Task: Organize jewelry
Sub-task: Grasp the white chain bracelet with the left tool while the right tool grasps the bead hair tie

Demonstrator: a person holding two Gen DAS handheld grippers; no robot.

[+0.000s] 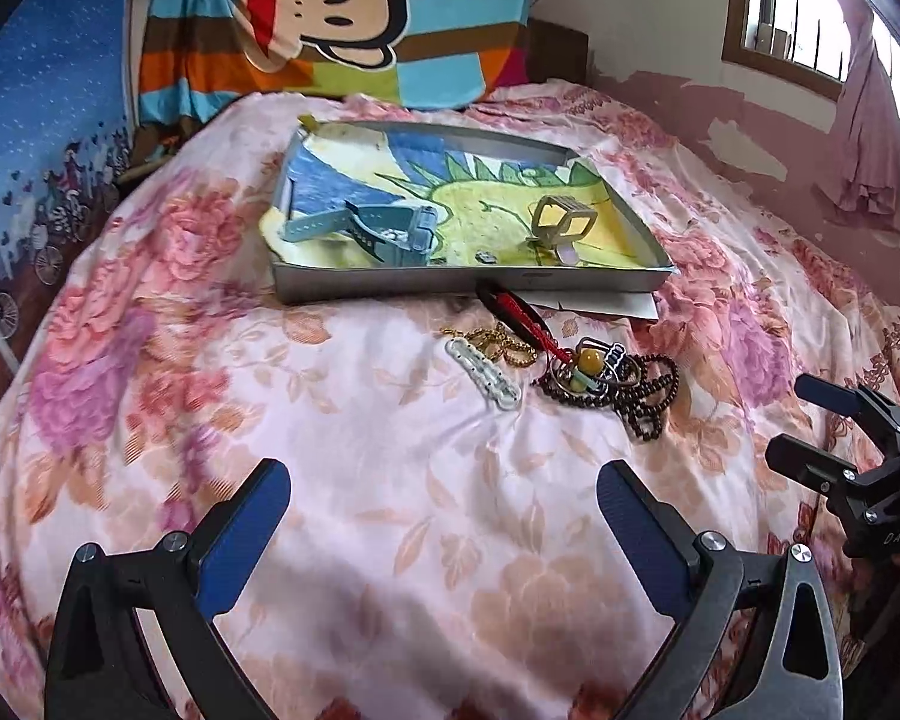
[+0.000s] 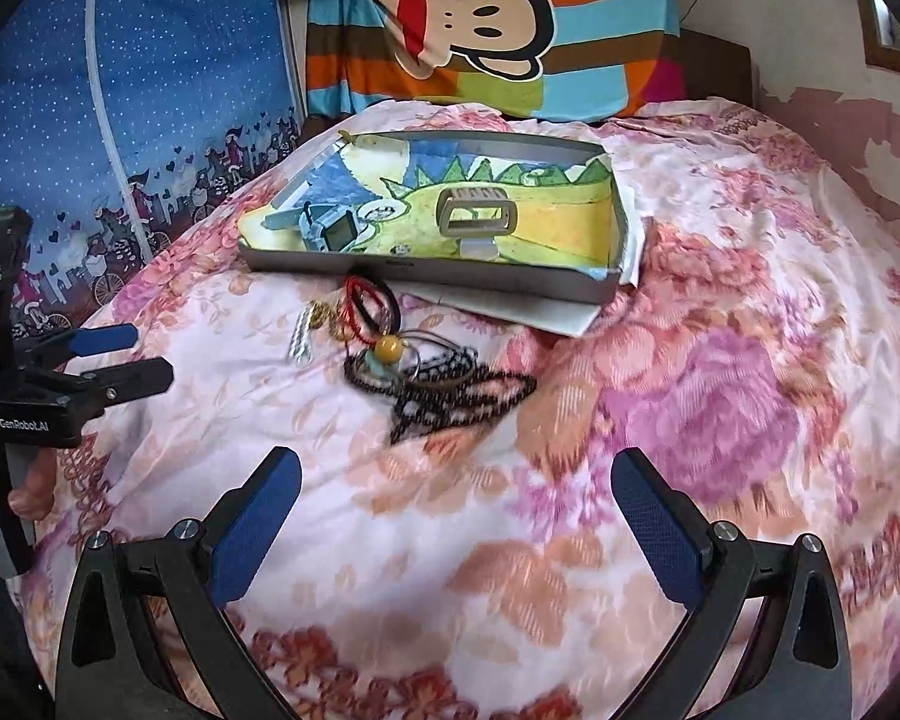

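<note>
Both claws empty, jaws spread wide: left gripper (image 1: 444, 498) and right gripper (image 2: 456, 492) hover low over the floral bedspread (image 1: 360, 450), aimed toward 12 o'clock. Unsorted pile at 12 to 1 o'clock: dark bead strand (image 1: 642, 402), white clip (image 1: 483, 372), gold chain (image 1: 498, 345). Beyond it, tray (image 1: 468, 283) holds blue watch (image 1: 390, 228) and gold watch (image 1: 561, 219). Judged partly done.

bedspread (image 1: 390, 480) looks like a satiny cloth, kinda glossy with a woven floral pattern. tray (image 1: 468, 285) in the middle of the frame is matt grey metal, lined with a soft terry-looking towel (image 1: 342, 180). blue watch (image 1: 390, 228) strap reads as smooth plastic or rubber. dark bead strand (image 1: 648, 396) is shiny. gripper pads (image 2: 258, 528) at the bottom are blue, finely textured, on matt black arms.
</note>
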